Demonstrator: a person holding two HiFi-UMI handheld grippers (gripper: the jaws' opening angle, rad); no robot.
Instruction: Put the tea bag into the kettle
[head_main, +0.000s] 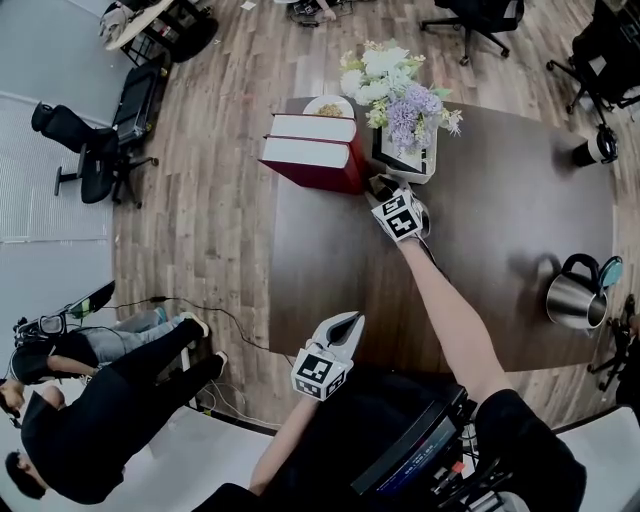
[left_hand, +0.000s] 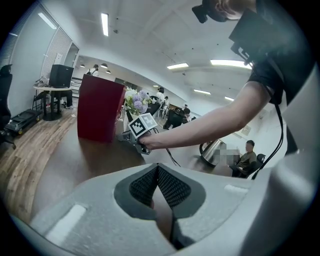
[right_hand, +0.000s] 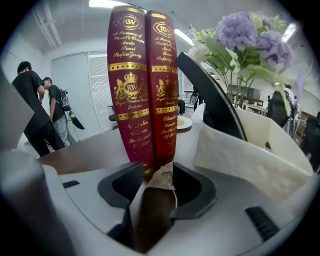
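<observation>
lining up the grab: your right tongs (right_hand: 157, 166) stand wide around the tea bag (right_hand: 163, 179), just before the red books (right_hand: 142, 85). left tongs (left_hand: 157, 166) closed, empty. next calls for a pinch, then a carry to the far kettle (head_main: 578, 297).

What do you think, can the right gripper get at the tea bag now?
Probably yes. The tea bag sits between the open jaws of the right gripper, with nothing in front of it; the red books stand behind and the flower box at the side, so closing should suffice.
</observation>
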